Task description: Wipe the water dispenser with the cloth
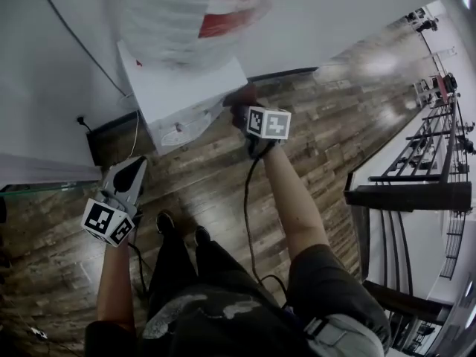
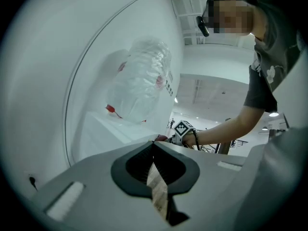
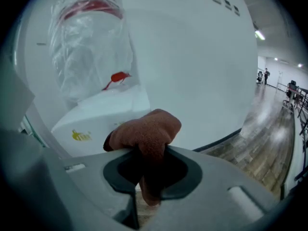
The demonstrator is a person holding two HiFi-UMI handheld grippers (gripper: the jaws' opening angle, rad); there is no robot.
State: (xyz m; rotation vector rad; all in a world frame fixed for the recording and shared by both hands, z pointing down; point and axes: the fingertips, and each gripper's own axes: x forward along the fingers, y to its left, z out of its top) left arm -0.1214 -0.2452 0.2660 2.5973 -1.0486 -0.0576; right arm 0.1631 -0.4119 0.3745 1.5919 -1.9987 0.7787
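The white water dispenser (image 1: 186,88) stands against the wall, topped by a plastic-wrapped bottle (image 1: 186,13) with a red label. My right gripper (image 1: 239,114) is shut on a reddish-brown cloth (image 1: 242,95), which is at the dispenser's front right corner. In the right gripper view the cloth (image 3: 149,134) bulges out of the shut jaws just before the dispenser (image 3: 101,112). My left gripper (image 1: 137,162) hangs low to the left, away from the dispenser, jaws together and empty. The left gripper view looks up at the bottle (image 2: 142,81) and the right gripper's marker cube (image 2: 182,128).
A wall socket with a cable (image 1: 82,121) sits left of the dispenser above a dark skirting board. A glass edge (image 1: 37,188) runs at the far left. Wooden floor (image 1: 335,125) stretches to the right toward black railings (image 1: 431,155). The person's shoes (image 1: 167,222) stand below.
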